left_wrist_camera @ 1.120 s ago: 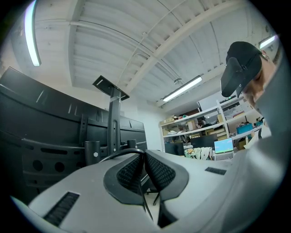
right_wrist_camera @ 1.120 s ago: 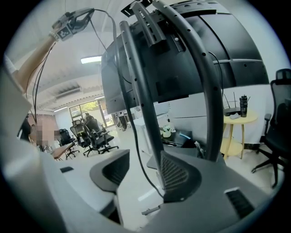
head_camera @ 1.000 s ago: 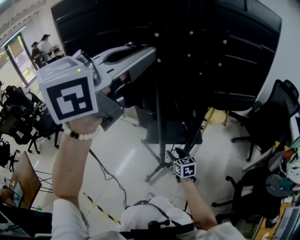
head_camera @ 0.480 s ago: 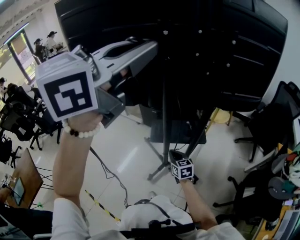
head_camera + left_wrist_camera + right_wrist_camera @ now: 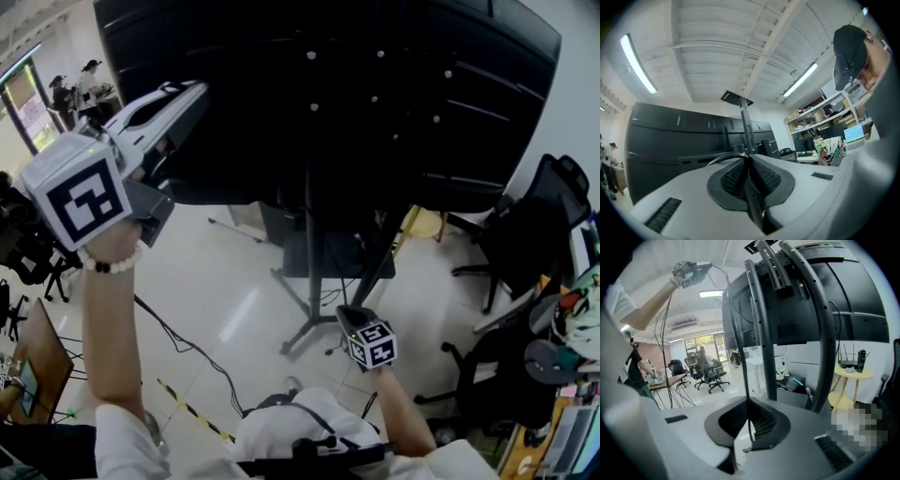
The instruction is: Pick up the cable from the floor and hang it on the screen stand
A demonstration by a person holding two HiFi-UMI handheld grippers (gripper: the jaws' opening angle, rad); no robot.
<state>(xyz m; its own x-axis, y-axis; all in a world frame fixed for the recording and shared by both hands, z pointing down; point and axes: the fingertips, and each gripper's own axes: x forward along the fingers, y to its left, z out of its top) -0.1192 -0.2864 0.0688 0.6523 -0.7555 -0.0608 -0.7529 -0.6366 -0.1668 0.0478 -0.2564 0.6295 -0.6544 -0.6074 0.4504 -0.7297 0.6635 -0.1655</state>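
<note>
The black cable runs taut between my two grippers. My left gripper is raised high at the upper left, beside the big black screen, and is shut on the cable, which loops out to the left of its tips. My right gripper is held low by the foot of the screen stand. Its jaws have just been closing and now pinch the cable at their tips. A further cable strand shows below my left arm against the floor.
The stand's curved tubes rise close in front of the right gripper. Black office chairs and a cluttered desk stand at the right. Yellow-black tape marks the floor. A small yellow table stands behind the screen. People sit at the far left.
My left gripper has swung to the left, away from the middle of the screen's back. The right gripper stays near the stand's foot.
</note>
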